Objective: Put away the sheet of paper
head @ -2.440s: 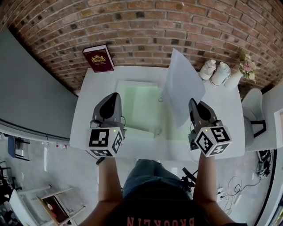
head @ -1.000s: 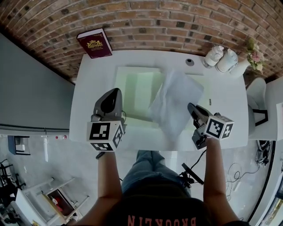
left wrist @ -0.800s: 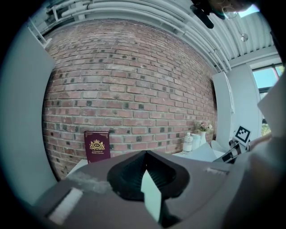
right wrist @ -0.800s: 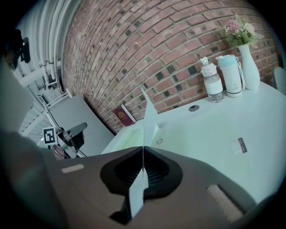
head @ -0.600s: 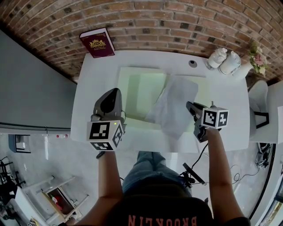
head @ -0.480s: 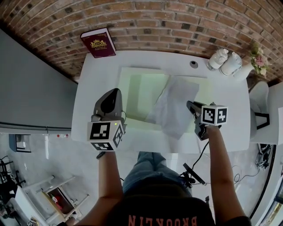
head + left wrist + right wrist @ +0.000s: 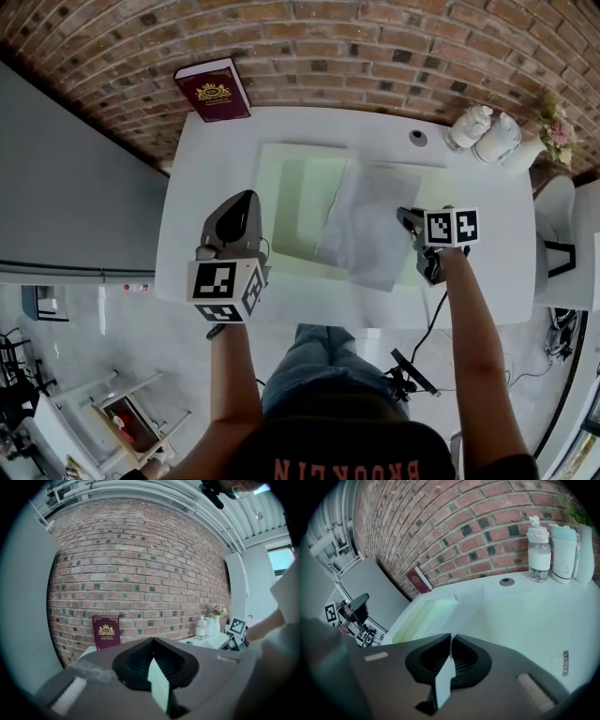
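The white sheet of paper (image 7: 364,223) lies nearly flat, its left part over the right half of a pale green open folder (image 7: 291,192) on the white table (image 7: 211,169). My right gripper (image 7: 404,217) is shut on the sheet's right edge, low over the table. Its own view looks across the table to the folder (image 7: 423,613), with the jaws (image 7: 451,636) closed together. My left gripper (image 7: 241,200) hovers by the folder's left front corner, shut and holding nothing; its view (image 7: 152,641) faces the brick wall.
A maroon book (image 7: 214,90) leans on the brick wall at the table's back left. A water bottle (image 7: 471,126), a cup (image 7: 502,137), flowers (image 7: 556,128) and a small round cap (image 7: 417,138) stand at the back right. A chair (image 7: 561,234) is beyond the right edge.
My right gripper has swung the sheet down from upright to nearly flat over the folder and moved a little farther back. The left gripper has stayed put.
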Tool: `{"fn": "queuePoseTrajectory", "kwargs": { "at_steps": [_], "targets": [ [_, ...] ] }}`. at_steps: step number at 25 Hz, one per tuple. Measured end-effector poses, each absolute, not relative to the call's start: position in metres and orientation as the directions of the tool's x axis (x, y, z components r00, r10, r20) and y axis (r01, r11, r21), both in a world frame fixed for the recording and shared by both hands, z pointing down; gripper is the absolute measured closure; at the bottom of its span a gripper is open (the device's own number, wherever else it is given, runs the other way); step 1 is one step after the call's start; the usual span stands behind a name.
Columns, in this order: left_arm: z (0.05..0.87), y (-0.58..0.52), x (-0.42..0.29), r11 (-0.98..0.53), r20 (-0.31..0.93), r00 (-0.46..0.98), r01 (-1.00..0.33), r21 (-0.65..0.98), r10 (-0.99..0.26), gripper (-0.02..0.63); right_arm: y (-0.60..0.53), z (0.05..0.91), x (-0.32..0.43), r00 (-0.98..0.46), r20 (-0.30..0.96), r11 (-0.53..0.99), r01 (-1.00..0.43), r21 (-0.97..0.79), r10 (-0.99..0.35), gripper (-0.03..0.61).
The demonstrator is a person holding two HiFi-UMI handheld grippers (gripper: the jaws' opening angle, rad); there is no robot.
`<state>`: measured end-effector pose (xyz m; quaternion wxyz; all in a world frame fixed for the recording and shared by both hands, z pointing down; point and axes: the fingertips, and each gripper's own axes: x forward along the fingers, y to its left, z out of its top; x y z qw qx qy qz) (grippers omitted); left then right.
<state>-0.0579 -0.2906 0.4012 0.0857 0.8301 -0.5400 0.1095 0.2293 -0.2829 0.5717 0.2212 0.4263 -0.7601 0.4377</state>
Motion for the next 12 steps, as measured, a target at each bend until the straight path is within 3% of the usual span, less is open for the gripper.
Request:
{"fn": "queuePoseTrajectory", "kwargs": {
  "at_steps": [12],
  "targets": [
    [0.408, -0.297, -0.076, -0.384, 0.3, 0.371, -0.923, 0.018, -0.879, 0.623, -0.305, 0.593, 0.208, -0.56, 0.704, 0.128, -0.813, -0.568, -0.436, 0.577]
  ]
}}
